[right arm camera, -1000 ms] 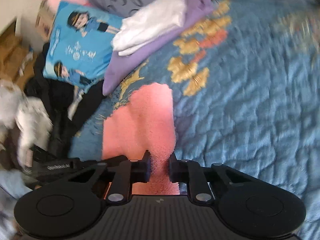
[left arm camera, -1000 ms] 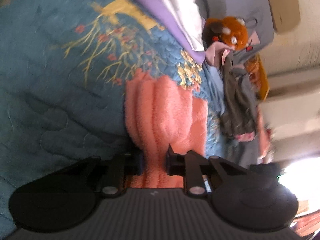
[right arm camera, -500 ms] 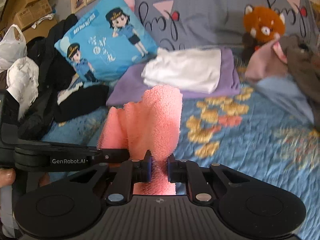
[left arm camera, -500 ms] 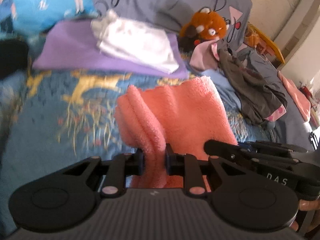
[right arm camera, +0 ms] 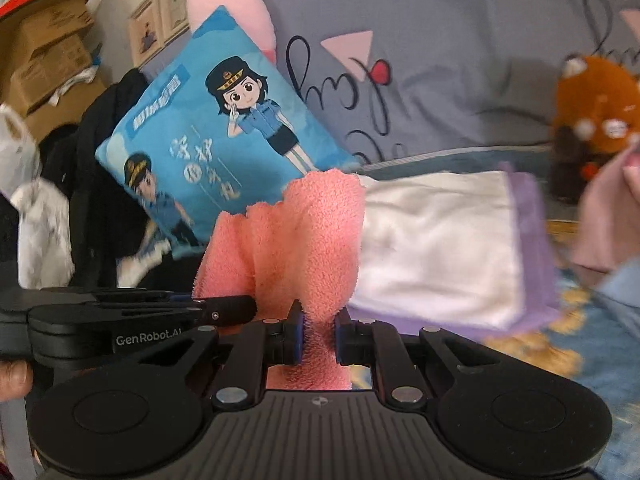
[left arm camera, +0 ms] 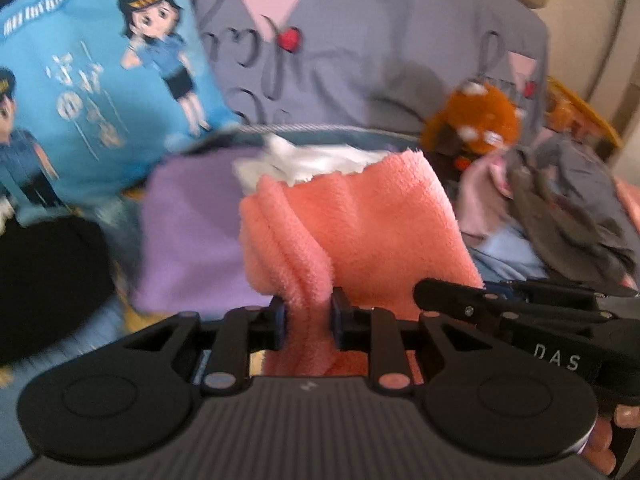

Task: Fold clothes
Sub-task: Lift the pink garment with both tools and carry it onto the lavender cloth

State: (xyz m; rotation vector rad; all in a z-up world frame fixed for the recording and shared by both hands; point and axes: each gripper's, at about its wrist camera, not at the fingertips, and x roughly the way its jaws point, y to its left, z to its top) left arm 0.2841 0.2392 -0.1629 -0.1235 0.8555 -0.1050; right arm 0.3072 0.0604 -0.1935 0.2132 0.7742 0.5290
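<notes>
- The pink towel [left arm camera: 360,232], folded into thick fleecy layers, hangs lifted in front of both cameras, held at its near edge by both tongs.
- The left tongs [left arm camera: 306,322] stand narrowly apart with a bunched fold of the towel between the pads; the jaws are opening slightly, and the pads press the cloth on both sides.
- The right tongs [right arm camera: 318,334] are nearly closed, pinching a thinner fold of the towel between the blue pads [right arm camera: 298,338].
- In each view the other tool shows beside the towel, with a person's fingers [left arm camera: 604,436] around its handle.
- Behind the towel lies a white garment [right arm camera: 436,240], folded, on top of a purple cloth [left arm camera: 192,232].
- Left of the towel leans a blue cushion [right arm camera: 224,136] with cartoon figures; beyond it, a grey pillow [right arm camera: 460,72].
- Right of the towel sits an orange plush toy [left arm camera: 476,120], with a heap of grey and pink clothes [left arm camera: 560,200] beside it.
- Under the towel, the blue patterned bed cover [right arm camera: 600,360].
</notes>
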